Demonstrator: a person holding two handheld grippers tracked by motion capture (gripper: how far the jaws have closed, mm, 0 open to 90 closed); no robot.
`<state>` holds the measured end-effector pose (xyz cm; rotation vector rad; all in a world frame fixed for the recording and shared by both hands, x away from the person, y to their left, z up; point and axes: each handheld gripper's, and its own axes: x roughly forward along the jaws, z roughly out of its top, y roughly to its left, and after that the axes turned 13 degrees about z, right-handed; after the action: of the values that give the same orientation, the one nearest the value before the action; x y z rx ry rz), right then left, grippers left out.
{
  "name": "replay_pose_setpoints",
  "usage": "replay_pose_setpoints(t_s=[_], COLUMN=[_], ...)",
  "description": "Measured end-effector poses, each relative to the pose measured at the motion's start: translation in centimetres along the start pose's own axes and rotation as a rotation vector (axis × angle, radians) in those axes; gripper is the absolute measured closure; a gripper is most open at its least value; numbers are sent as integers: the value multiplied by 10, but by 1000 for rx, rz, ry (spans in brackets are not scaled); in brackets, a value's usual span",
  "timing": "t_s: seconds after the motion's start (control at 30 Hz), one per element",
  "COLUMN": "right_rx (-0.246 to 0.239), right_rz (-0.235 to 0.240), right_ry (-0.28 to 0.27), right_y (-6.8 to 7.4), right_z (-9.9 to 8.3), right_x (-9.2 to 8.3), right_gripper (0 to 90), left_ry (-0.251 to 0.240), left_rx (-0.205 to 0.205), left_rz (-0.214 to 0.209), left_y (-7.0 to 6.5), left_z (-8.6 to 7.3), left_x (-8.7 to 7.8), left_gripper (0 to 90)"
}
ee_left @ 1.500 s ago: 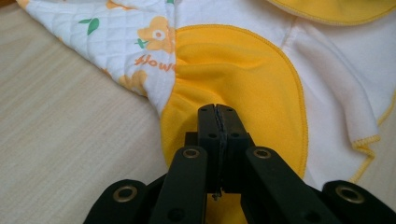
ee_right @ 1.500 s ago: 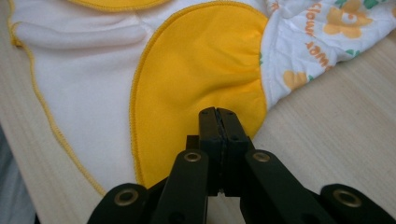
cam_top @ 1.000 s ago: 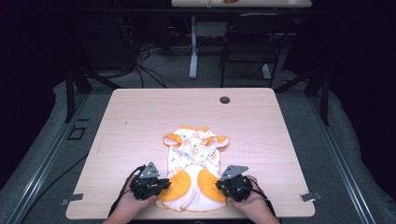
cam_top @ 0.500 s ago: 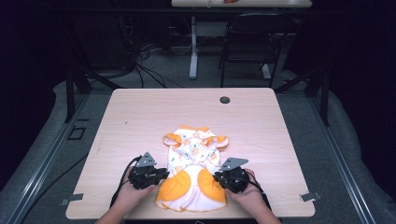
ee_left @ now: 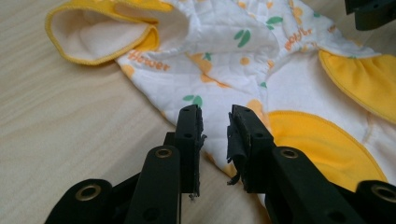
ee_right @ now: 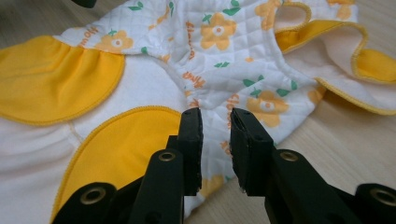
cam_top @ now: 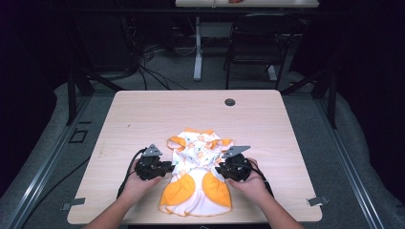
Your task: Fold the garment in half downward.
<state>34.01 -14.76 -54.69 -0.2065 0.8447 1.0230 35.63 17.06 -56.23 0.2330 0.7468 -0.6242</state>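
A small quilted garment (cam_top: 198, 176), white with an orange flower print and yellow patches, lies spread on the wooden table (cam_top: 143, 114). My left gripper (cam_top: 169, 167) sits at its left edge and my right gripper (cam_top: 218, 169) at its right edge, pointing inward toward each other. In the left gripper view the jaws (ee_left: 215, 114) stand a little apart over the garment's edge (ee_left: 233, 60), pinching nothing. The right gripper (ee_right: 215, 116) likewise hovers over the printed cloth (ee_right: 210, 60) with an empty gap. Both pairs of jaws have just been opening.
A dark round grommet (cam_top: 230, 102) sits near the table's far edge. Beyond the table stand a chair (cam_top: 258, 43) and a white table leg (cam_top: 197, 47), with cables on the floor. Bare wood lies left, right and beyond the garment.
Both hands have slid away from the person, from the garment's near corners to about the middle of its sides. The garment stays flat in place.
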Motion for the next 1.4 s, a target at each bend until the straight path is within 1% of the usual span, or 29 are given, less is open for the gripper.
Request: replay_pose_setpoints(t_s=[0.03, 0.1, 0.17, 0.2, 0.23, 0.27, 0.3, 0.33, 0.4, 0.5, 0.57, 0.63, 0.67, 0.7, 0.73, 0.83, 0.87, 0.9, 0.93, 0.97, 1.0, 1.07, 1.1, 1.13, 1.2, 1.23, 1.3, 1.33, 1.4], right_rx=[10, 2, 2, 7, 6, 2, -2, -6, -6, -24, -20, -1, 9, 7, 5, 2, -10, -12, -14, -17, -8, -8, -9, -3, -2, 22, 43, 51, 45], right_rz=[11, 10, 15, 21, 20, 18, 15, 9, 7, -10, -13, -16, -14, -22, -25, -18, -31, -38, -54, -60, -69, -73, -78, -81, -66, -57, -61, -59, -66], right_ry=[7, 8, 7, 6, 3, 1, 3, -3, -4, -2, 1, -6, -1, -8, -9, 7, 8, 25, 32, 38, 36, 34, 44, 40, 37, 28, 27, 30, 48], right_y=[-2, -4, -5, -6, -8, -9, -10, -11, -14, -21, -27, -35, -38, -43, -45, -54, -57, -60, -62, -64, -68, -71, -73, -76, -83, -88, -93, -95, -99], right_z=[2, 5, 10, 12, 16, 17, 20, 23, 29, 39, 46, 52, 55, 58, 60, 68, 70, 73, 75, 77, 81, 82, 84, 85, 88, 89, 89, 90, 90], right_x=[0, 1, -1, -2, -3, -3, -5, -6, -10, -14, -16, -16, -17, -16, -15, -12, -9, -7, -5, -2, 1, 4, 6, 9, 12, 14, 18, 20, 24], right_gripper=[731, 729, 734, 738, 749, 754, 760, 764, 772, 776, 779, 781, 782, 782, 782, 779, 779, 779, 780, 781, 782, 781, 780, 775, 775, 778, 784, 783, 779], left_ry=[10, 6, -7, -15, -12, -12, -17, -19, -12, -23, -22, -28, -28, -24, -23, -23, -27, -24, -24, -32, -21, -11, -12, -8, 9, 10, 23, 22, 33], left_rx=[4, -6, -8, -16, -15, -2, -7, -7, 9, 33, 37, 38, 37, 40, 52, 66, 63, 69, 76, 77, 79, 86, 88, 84, 84, 77, 82, 81, 79], left_rz=[-1, 6, 7, 6, 3, 7, 13, 10, 10, 22, 20, 24, 24, 25, 28, 34, 40, 43, 52, 57, 52, 54, 53, 54, 64, 76, 93, 96, 105], left_y=[2, 4, 7, 9, 11, 13, 13, 14, 17, 19, 22, 24, 26, 27, 28, 30, 30, 31, 31, 31, 32, 32, 33, 34, 36, 37, 38, 39, 42], left_z=[2, 5, 10, 13, 15, 18, 20, 23, 31, 43, 52, 61, 67, 70, 74, 86, 89, 92, 95, 97, 100, 104, 106, 107, 110, 110, 111, 112, 111], left_x=[1, 2, 1, 0, -1, -2, -2, -2, -3, -2, 0, 3, 5, 7, 9, 16, 18, 21, 25, 28, 31, 38, 42, 45, 52, 55, 61, 63, 69], left_gripper=[732, 732, 733, 735, 741, 747, 751, 753, 754, 753, 750, 750, 750, 747, 747, 741, 740, 739, 739, 739, 745, 746, 746, 749, 749, 748, 748, 746, 740])
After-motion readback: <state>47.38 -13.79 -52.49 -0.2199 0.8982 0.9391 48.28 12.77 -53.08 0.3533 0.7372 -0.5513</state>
